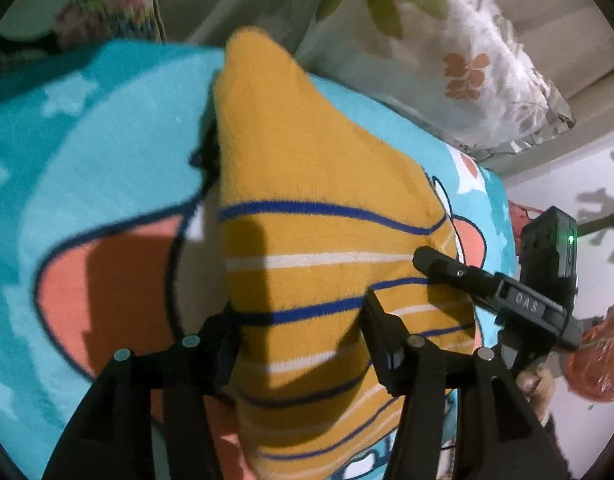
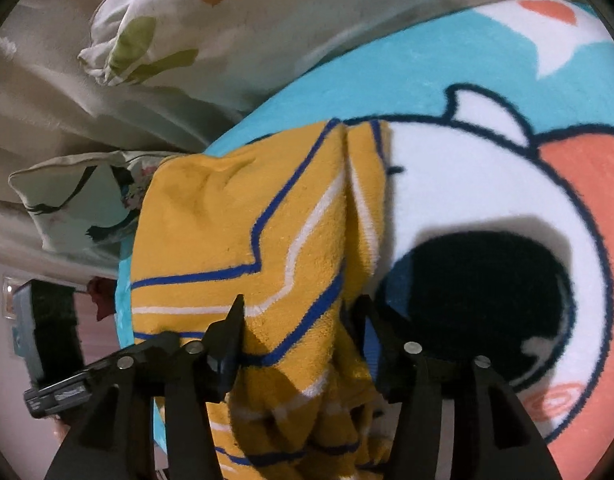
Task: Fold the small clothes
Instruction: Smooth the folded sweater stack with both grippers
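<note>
A small mustard-yellow knit garment (image 1: 307,160) with blue and white stripes lies on a teal cartoon blanket (image 1: 107,140). My left gripper (image 1: 299,316) stands open over its near striped end, with the cloth filling the gap between the fingers. At the garment's right edge rests a finger (image 1: 439,266) of the right gripper. In the right wrist view the same garment (image 2: 211,220) is creased and bunched. My right gripper (image 2: 301,312) is open astride that bunch, which rises between the fingers toward the camera. I cannot tell whether either pad touches the cloth.
A floral pillow (image 1: 447,60) lies just beyond the blanket (image 2: 467,80), with a second pillow (image 2: 75,204) to the left in the right wrist view. A red-orange plastic bag (image 1: 599,360) sits on the pale floor at the right. A person's hand (image 1: 535,384) grips the right tool.
</note>
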Tool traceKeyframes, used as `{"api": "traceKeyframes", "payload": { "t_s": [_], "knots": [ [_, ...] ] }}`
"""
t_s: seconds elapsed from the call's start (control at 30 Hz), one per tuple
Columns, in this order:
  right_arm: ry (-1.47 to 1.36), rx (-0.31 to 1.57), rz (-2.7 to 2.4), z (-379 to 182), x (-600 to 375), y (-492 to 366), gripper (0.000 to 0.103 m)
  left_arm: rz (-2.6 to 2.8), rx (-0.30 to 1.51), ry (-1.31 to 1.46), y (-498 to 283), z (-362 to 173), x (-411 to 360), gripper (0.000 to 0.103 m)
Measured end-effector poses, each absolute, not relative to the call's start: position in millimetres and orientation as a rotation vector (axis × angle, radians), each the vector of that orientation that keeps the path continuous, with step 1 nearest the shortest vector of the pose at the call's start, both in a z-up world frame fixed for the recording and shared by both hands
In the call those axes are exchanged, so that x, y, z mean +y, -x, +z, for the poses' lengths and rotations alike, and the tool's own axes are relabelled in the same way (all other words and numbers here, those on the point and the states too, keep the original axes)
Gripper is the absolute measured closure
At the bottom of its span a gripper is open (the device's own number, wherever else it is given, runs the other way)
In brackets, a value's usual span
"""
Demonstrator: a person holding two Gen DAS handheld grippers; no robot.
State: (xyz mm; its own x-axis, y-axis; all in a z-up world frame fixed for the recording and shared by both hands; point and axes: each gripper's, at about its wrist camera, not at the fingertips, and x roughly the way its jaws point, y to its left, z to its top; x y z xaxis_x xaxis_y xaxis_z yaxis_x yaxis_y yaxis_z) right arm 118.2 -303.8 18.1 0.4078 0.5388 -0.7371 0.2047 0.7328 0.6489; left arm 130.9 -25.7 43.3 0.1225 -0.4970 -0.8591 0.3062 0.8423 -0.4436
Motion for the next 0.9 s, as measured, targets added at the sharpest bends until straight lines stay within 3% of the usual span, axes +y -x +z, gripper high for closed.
{"api": "traceKeyframes", "payload": {
  "t_s": [0.23,0.4,0.63,0.73,0.9],
  "knots": [
    [-0.633,1.063,0.079,66,-317,-103,0.043,-0.527,1.224,0.135,-137,72,-8,0.049],
    [-0.519,0.972,0.023,108,-303,-100,0.043,-0.532,1.26,0.13,-153,59,-19,0.049],
    [-0.339,1.172,0.027,73,-253,-124,0.08,-0.537,1.288,0.072,-147,47,-38,0.046],
    [-0.333,1.223,-0.04,50,-264,-127,0.079,-0.536,1.267,0.029,-141,56,-38,0.046],
    [-0.419,1.188,-0.122,68,-283,-127,0.074,-0.517,1.155,-0.08,-134,77,-37,0.046]
  ]
}}
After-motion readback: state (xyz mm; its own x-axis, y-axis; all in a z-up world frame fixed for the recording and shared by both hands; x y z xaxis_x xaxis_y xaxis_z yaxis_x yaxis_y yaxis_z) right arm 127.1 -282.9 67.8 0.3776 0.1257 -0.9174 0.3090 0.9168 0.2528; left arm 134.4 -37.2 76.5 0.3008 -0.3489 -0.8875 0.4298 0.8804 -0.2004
